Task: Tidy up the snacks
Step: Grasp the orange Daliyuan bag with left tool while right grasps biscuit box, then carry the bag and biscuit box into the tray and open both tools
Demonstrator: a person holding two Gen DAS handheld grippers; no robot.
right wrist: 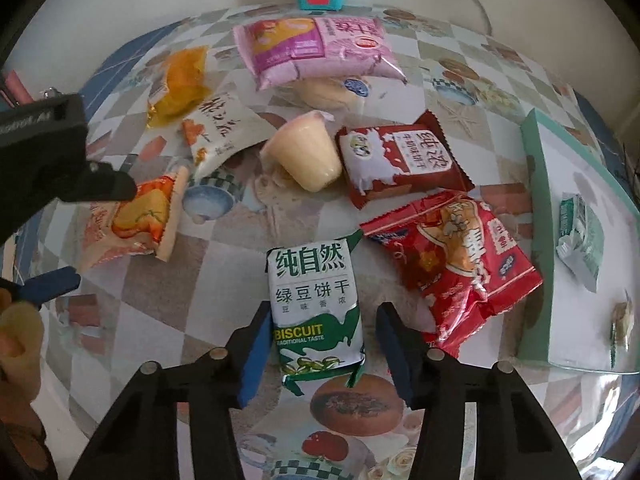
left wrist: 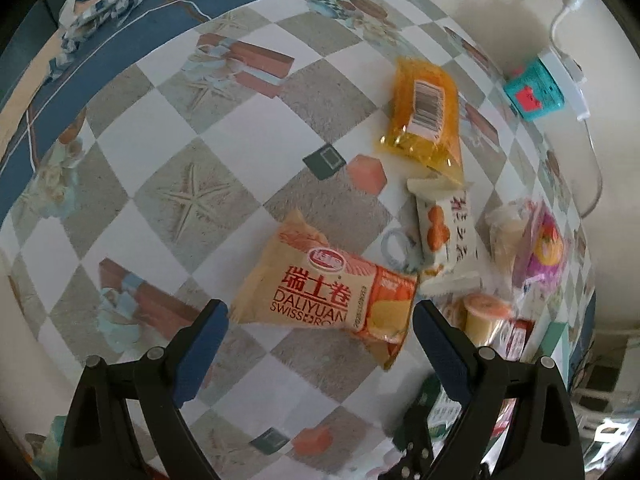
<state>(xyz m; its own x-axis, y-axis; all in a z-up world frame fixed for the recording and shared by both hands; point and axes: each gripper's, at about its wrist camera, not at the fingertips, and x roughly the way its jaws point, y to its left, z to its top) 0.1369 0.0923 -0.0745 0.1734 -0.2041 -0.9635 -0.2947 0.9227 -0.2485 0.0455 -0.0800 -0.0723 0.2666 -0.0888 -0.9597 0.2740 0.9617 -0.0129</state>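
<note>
A right gripper [right wrist: 320, 340] points down over a patterned tablecloth [right wrist: 224, 288], its blue pads [right wrist: 256, 344] standing on either side of a green-and-white biscuit packet [right wrist: 316, 304]. The left pad meets the packet's edge; a narrow gap shows at the right pad, so the jaws sit partly apart and not yet clamped. The packet lies flat on the cloth, its lower end between the fingers, just beside a red snack bag [right wrist: 452, 260] to its right. In the left wrist view, the left gripper [left wrist: 320, 320] hangs with jaws wide apart above an orange Swiss roll packet [left wrist: 324, 284], which lies flat between and slightly beyond the fingertips, untouched. A teal tray [right wrist: 536, 216] holding one green packet sits at the table's right.
</note>
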